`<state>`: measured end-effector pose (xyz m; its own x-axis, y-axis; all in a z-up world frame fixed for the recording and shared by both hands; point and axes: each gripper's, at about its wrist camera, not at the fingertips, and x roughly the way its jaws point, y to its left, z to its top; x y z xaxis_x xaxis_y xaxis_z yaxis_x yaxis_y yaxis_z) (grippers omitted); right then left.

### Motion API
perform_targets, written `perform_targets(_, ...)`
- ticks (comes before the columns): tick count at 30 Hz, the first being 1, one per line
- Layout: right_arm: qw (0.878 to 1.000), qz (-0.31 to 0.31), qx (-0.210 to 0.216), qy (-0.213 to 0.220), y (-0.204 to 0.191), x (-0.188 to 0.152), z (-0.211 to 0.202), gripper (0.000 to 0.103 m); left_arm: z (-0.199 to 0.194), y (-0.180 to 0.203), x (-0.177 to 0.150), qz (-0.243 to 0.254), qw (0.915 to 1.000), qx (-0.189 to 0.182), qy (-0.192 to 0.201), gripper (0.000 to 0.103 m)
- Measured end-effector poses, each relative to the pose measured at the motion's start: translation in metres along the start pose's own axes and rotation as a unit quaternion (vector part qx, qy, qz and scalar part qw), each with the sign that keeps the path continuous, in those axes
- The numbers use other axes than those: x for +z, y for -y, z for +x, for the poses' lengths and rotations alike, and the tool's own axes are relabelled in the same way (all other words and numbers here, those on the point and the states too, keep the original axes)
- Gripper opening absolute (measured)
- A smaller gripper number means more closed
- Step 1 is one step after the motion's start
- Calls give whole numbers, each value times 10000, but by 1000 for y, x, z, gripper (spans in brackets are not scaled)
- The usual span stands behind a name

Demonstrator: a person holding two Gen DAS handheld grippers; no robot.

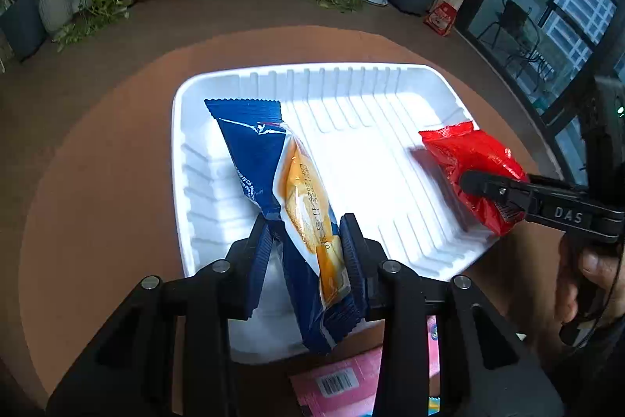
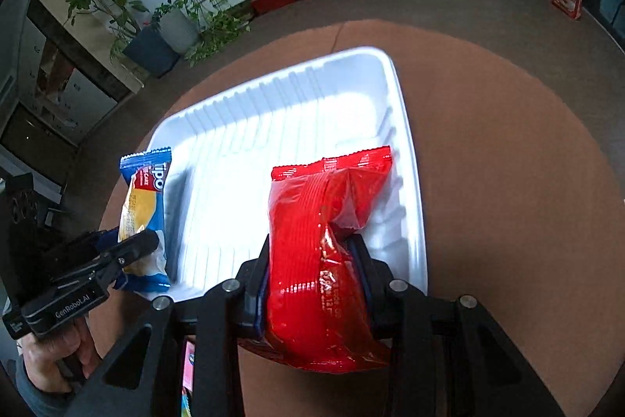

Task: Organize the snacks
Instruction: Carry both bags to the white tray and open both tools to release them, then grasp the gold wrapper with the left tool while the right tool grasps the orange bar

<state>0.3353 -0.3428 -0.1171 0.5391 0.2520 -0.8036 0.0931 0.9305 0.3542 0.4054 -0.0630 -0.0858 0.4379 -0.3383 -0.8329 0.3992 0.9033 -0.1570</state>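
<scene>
Fingers of the left gripper [image 1: 306, 241] pinch a blue snack packet [image 1: 273, 190]; the right gripper [image 2: 314, 272] clamps a red snack packet [image 2: 328, 241]. Both packets hang over the white tray [image 1: 351, 81]. Best to lower each until it lies flat on the ribbed floor, well apart, before letting go. Only the left view shows a pink packet [image 1: 340, 378] near the tray's front edge.

Round brown table [image 1: 97, 151]: white ribbed tray [image 1: 390, 81] on it; pink packet [image 1: 343, 382] at near edge.
</scene>
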Motion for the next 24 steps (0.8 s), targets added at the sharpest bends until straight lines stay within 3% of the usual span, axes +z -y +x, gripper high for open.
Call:
perform_targets(4,9994,-237,-233,43,-13,9,8,39,12,-10,4,-160,9998,109,-62,34)
perform_targets(7,9986,-285,-436,15,-15,14,18,43,14,-18,1,-186,9997,163,-54,50)
perform_targets(10,9984,-289,-492,34,-13,12,19,55,11,-19,-4,-198,9997,133,-1,52)
perform_targets(14,9988,-225,-421,111,-10,8,12,63,-25,-10,-18,-332,9992,25,199,67)
perform_targets(16,9989,-198,-351,221,-10,7,3,70,-48,-11,-24,-358,9987,5,370,80)
perform_targets(17,9988,-187,-297,332,-11,6,-6,73,-61,-12,-29,-363,9983,2,448,98)
perform_targets(18,9986,-185,-241,439,-12,5,-15,73,-74,-13,-34,-340,9979,12,560,103)
perform_targets(24,9927,-335,87,1159,-21,-22,-91,84,-150,0,-85,151,9924,446,1139,103)
